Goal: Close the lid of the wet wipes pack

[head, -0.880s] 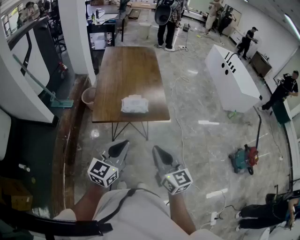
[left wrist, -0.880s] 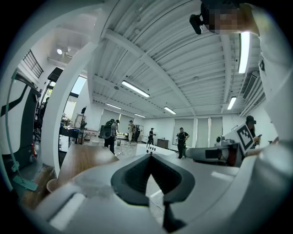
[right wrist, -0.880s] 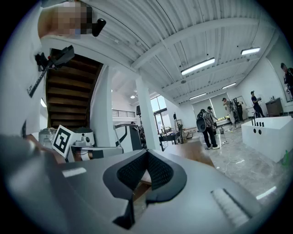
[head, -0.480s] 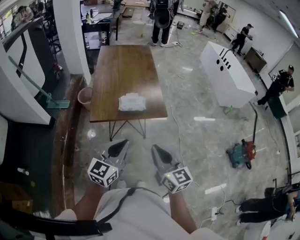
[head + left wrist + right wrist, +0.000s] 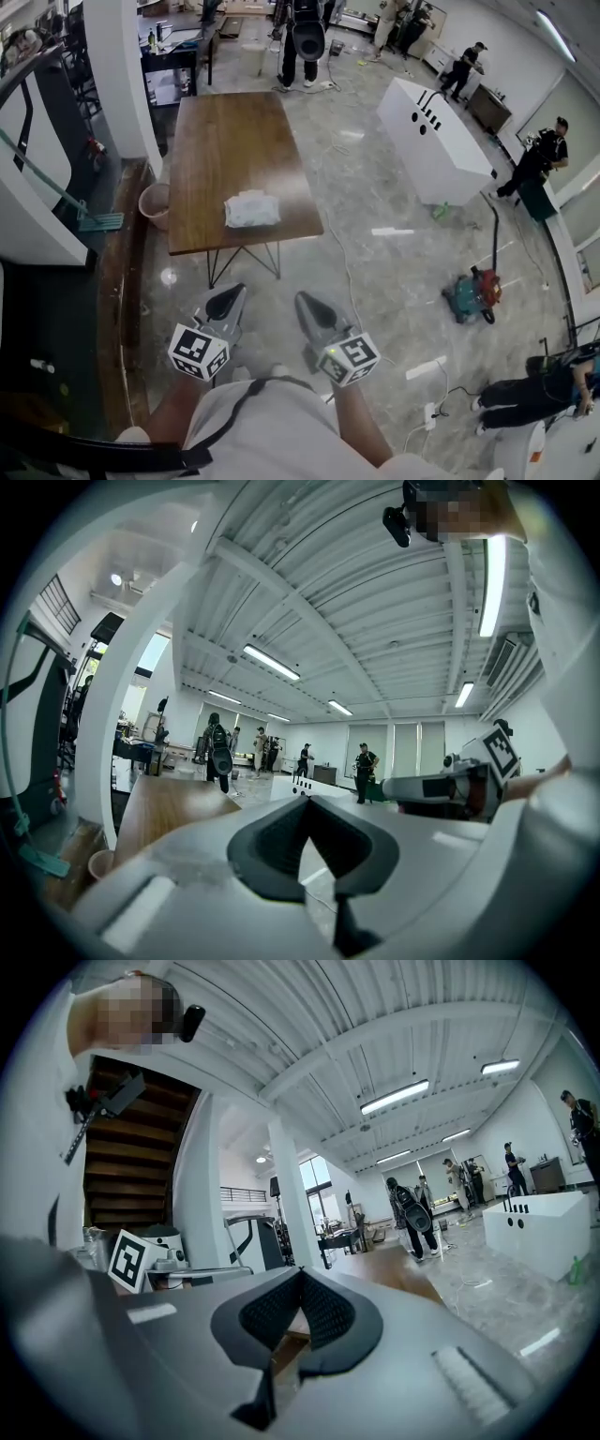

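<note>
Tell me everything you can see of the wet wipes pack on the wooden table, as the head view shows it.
The wet wipes pack is a pale, whitish, soft-looking rectangular packet with slightly uneven edges. It lies flat on the brown wooden table, close to the table's near edge and a little toward its right side. Only the table touches it. It is too small here to tell whether its lid is open or closed.

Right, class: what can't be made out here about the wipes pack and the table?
- Wipes pack lid: head view, too small to tell open or shut.
- Wipes pack, gripper views: blocked by the left hand-held gripper and right hand-held gripper bodies.
- Bucket contents: head view, too small.
</note>
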A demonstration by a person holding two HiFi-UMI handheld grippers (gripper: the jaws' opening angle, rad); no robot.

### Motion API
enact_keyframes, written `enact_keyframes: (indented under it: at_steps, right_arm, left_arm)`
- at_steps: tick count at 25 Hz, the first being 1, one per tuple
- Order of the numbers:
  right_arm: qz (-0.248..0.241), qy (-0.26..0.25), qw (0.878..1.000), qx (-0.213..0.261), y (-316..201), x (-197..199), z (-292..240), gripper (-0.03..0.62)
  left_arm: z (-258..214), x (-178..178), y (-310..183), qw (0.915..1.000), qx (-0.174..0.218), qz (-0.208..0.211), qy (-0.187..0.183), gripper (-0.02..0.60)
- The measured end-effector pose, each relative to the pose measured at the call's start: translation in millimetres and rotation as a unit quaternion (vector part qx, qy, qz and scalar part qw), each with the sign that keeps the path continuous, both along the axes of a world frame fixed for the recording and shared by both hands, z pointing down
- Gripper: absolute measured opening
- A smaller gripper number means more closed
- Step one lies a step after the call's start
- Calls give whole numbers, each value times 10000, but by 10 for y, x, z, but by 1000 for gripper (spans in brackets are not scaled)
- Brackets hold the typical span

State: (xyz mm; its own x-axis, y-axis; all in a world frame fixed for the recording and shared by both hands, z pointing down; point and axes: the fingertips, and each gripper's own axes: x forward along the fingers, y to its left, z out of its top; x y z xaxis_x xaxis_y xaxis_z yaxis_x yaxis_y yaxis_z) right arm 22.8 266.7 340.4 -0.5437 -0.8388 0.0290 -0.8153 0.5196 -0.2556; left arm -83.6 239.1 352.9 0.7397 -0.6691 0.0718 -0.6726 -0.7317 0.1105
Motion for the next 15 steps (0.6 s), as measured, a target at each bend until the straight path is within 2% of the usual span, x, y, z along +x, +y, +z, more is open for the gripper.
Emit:
enact_keyframes:
  at_steps: [8,15]
  right_arm:
    - [-55,63,9999,-58,-32,-212,38,9]
    - [-96,12,9999,-131,-324,-254,119,9]
  left_arm:
    - [54,-143,-59,10000,36,85,16,3]
    - [138,-276,-311,10000,-36,-33,-57,3]
